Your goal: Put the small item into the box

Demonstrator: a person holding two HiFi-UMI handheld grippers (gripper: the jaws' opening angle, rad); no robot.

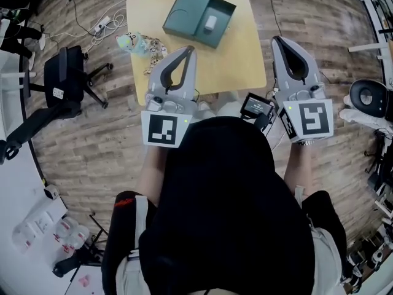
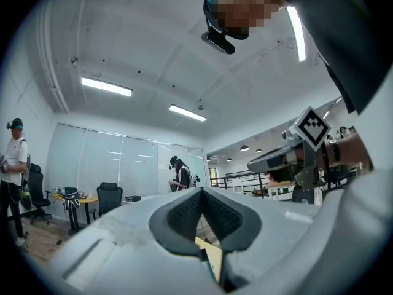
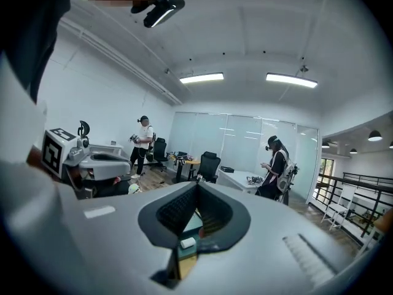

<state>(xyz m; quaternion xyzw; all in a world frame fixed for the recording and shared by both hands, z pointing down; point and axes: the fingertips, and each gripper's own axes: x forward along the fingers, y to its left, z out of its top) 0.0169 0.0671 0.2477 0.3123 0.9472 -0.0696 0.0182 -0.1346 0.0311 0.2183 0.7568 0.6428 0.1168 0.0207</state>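
Note:
A dark green box [image 1: 216, 18] lies open at the far side of the yellow table [image 1: 242, 57], its lid [image 1: 185, 11] beside it on the left. A small white item [image 1: 210, 23] sits inside the box. Both grippers are held up close to the person's body, over the table's near edge and well short of the box. My left gripper [image 1: 191, 49] is shut with nothing held, and its tips meet [image 2: 201, 189]. My right gripper [image 1: 277, 40] is shut and empty too [image 3: 198, 184]. Through the gap behind its jaws the white item [image 3: 188, 243] shows on the box.
A pale toy with a chain [image 1: 136, 43] lies at the table's left edge. A black office chair [image 1: 64, 78] and a power strip [image 1: 101, 23] stand on the wood floor at left. A small screen [image 1: 256, 107] hangs between the grippers. Other people [image 3: 276, 165] stand in the room.

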